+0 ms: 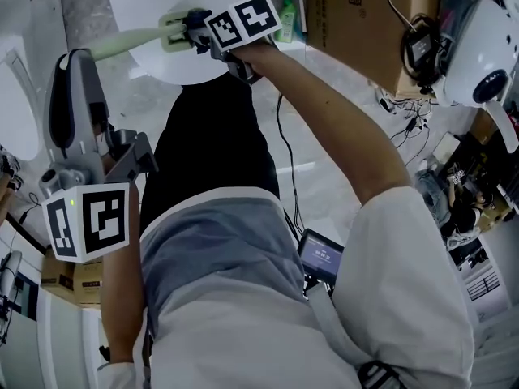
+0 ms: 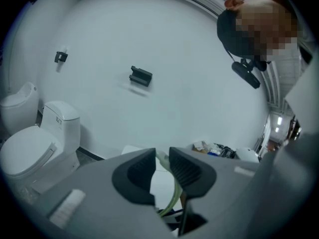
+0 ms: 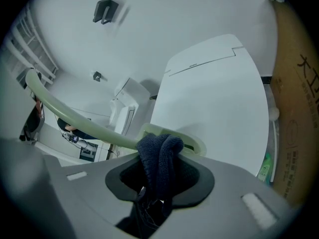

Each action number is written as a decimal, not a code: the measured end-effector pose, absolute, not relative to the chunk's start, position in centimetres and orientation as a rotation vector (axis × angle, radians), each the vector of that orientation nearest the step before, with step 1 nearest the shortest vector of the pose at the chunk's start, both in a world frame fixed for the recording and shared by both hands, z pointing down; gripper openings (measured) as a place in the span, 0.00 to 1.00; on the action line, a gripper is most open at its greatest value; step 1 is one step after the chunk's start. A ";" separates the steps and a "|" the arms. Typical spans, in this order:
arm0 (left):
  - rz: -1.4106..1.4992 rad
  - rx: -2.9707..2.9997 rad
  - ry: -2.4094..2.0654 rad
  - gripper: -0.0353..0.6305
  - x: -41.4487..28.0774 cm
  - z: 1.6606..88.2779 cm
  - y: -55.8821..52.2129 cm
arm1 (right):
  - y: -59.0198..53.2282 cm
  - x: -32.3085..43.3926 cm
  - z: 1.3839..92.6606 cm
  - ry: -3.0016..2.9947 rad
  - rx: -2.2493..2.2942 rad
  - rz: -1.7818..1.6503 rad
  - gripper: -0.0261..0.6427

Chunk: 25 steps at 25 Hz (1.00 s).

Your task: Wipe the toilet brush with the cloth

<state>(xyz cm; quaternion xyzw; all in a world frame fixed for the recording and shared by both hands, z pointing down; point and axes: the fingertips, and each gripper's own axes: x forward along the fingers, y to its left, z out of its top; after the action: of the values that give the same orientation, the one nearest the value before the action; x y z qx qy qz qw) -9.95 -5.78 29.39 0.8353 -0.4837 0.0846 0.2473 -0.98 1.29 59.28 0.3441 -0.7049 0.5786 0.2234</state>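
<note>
Left gripper (image 2: pixel 162 158): narrow, clamped on pale green toilet brush (image 3: pixel 75 117) handle. Right gripper (image 3: pixel 159 178): closed on dark cloth (image 3: pixel 158 151), touching brush head.

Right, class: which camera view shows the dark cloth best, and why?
The right gripper view: the cloth sits centre frame, clamped in the right tongs against the pale green toilet brush. The head view barely shows it behind the marker cube; the left gripper view shows none.
</note>
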 end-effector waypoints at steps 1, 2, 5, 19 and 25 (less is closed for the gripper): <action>0.232 2.277 -1.317 0.05 -10.0 29.4 -5.8 | 1.3 -1.0 59.1 -1.947 0.949 1.598 0.20; 0.233 2.277 -1.314 0.05 -10.0 29.4 -5.9 | 1.3 -1.1 58.8 -1.949 0.951 1.598 0.20; 0.231 2.286 -1.308 0.05 -10.1 29.3 -5.9 | 1.2 -1.3 58.2 -1.955 0.966 1.586 0.20; 0.236 2.281 -1.294 0.05 -9.8 29.4 -6.1 | 0.7 -0.6 54.5 -2.005 0.972 1.549 0.20; 0.241 2.284 -1.301 0.05 -9.9 29.3 -6.2 | 0.6 -0.6 53.0 -2.019 0.962 1.519 0.20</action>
<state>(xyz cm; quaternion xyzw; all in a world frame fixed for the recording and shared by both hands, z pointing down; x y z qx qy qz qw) -9.90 -6.21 29.30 0.8382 -0.4774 0.0884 0.2486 -0.60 0.62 52.97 0.3473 -0.7289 0.5485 0.2174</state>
